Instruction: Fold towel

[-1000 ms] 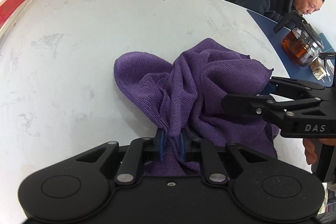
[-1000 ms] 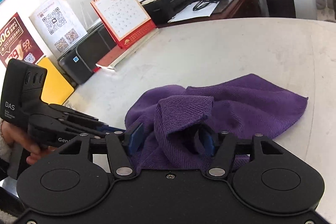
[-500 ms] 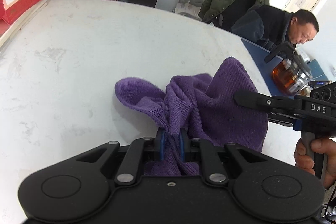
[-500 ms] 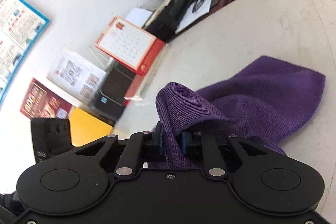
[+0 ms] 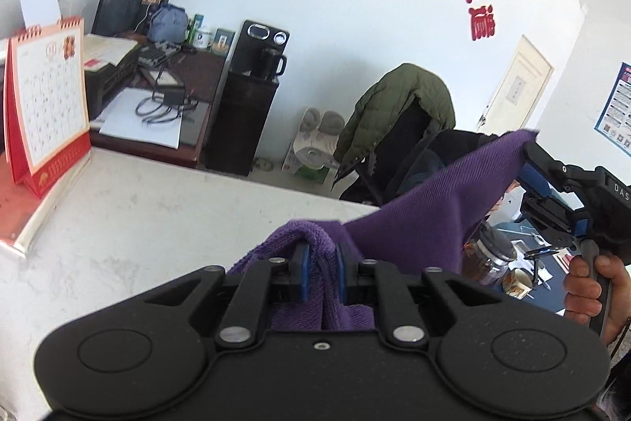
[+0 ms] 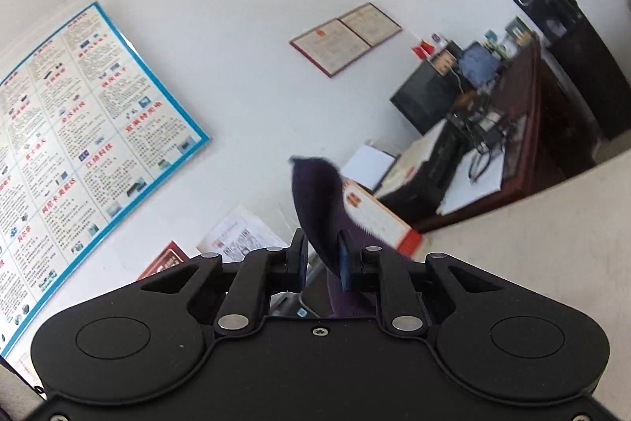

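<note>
The pale bench [image 5: 130,223] fills the lower left of the left wrist view, bare and mottled, and its edge shows again at the right of the right wrist view. Above it the purple towel [image 5: 418,219] hangs in the air, clear of the surface, stretched as a taut sheet that climbs from low centre to upper right. At the near end, the left gripper [image 5: 321,275] has its blue-padded jaws pressed onto a bunched fold of towel, cloth spilling out over and below them. At the far end, the right gripper [image 5: 530,164] pinches the raised corner, a hand [image 5: 591,287] wrapped round its handle below. From the right wrist camera, that right gripper [image 6: 321,257] shows its jaws nearly together with a dark tongue of towel [image 6: 315,200] sticking up between them, the cloth lying against the right-side pad; whether the left-side pad touches it, I cannot tell. On the bench's left edge a red desk calendar [image 5: 43,105] stands upright. Beyond the towel's right side, a glass teapot [image 5: 489,255] of amber liquid sits low, partly hidden.
</note>
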Tool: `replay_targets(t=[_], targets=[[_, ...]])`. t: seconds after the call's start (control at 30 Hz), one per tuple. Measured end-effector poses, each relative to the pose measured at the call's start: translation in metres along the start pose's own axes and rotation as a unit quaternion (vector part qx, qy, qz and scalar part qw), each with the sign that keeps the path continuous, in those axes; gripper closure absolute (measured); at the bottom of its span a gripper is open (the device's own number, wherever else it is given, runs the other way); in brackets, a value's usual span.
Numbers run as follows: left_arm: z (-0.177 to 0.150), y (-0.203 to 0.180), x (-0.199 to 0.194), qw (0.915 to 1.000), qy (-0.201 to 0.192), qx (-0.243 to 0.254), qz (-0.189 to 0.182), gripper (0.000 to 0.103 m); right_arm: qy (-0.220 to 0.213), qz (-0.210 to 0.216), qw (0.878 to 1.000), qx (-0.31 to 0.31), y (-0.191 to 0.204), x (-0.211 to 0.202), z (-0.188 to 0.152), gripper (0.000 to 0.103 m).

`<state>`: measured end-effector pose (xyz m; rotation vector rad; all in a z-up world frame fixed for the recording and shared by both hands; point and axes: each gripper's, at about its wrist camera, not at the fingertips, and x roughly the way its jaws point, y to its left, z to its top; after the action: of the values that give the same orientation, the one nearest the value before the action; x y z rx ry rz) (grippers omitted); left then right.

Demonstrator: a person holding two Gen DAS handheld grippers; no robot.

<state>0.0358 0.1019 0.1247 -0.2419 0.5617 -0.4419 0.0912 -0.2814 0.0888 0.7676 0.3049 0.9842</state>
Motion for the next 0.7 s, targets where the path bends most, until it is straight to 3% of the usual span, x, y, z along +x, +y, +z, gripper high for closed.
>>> replay_targets(t=[0.1, 0.2, 0.23, 0.3, 0.33, 0.37, 0.43, 0.6, 0.67, 0.7], targets=[[0.001, -0.003, 0.002, 0.9998, 0.009, 0.017, -0.002, 0.091, -0.013, -0.005, 0.999, -0.048, 0.024, -0.008, 0.013, 0.087], [-0.009, 0.003, 0.014, 0.9992, 0.038, 0.014, -0.002, 0.091, -0.002, -0.061, 0.994, -0.091, 0.035, -0.013, 0.01, 0.085], [-0.013, 0.005, 0.019, 0.9987, 0.049, 0.011, 0.0, 0.091, 0.005, -0.079, 0.992, -0.102, 0.036, -0.013, 0.006, 0.08], [-0.034, 0.012, 0.041, 0.9944, 0.1, 0.015, 0.029, 0.09, 0.032, -0.121, 0.984, -0.123, 0.035, -0.012, -0.009, 0.076], [-0.044, 0.016, 0.051, 0.9909, 0.126, 0.017, 0.045, 0.09, 0.044, -0.14, 0.981, -0.131, 0.034, -0.011, -0.017, 0.064], [-0.052, 0.022, 0.061, 0.9869, 0.147, 0.025, 0.063, 0.089, 0.061, -0.17, 0.973, -0.144, 0.033, -0.008, -0.031, 0.043], [-0.067, 0.03, 0.07, 0.9777, 0.178, 0.036, 0.105, 0.089, 0.089, -0.226, 0.957, -0.158, 0.028, -0.006, -0.049, 0.02], [-0.085, 0.044, 0.057, 0.9708, 0.196, 0.026, 0.135, 0.073, 0.131, -0.276, 0.94, -0.154, 0.021, -0.008, -0.085, 0.016], [-0.089, 0.048, 0.05, 0.9694, 0.199, 0.02, 0.143, 0.07, 0.097, -0.27, 0.944, -0.166, 0.033, -0.016, -0.088, 0.01], [-0.091, 0.049, 0.049, 0.969, 0.2, 0.016, 0.145, 0.07, 0.048, -0.255, 0.944, -0.202, 0.047, -0.023, -0.091, 0.003]])
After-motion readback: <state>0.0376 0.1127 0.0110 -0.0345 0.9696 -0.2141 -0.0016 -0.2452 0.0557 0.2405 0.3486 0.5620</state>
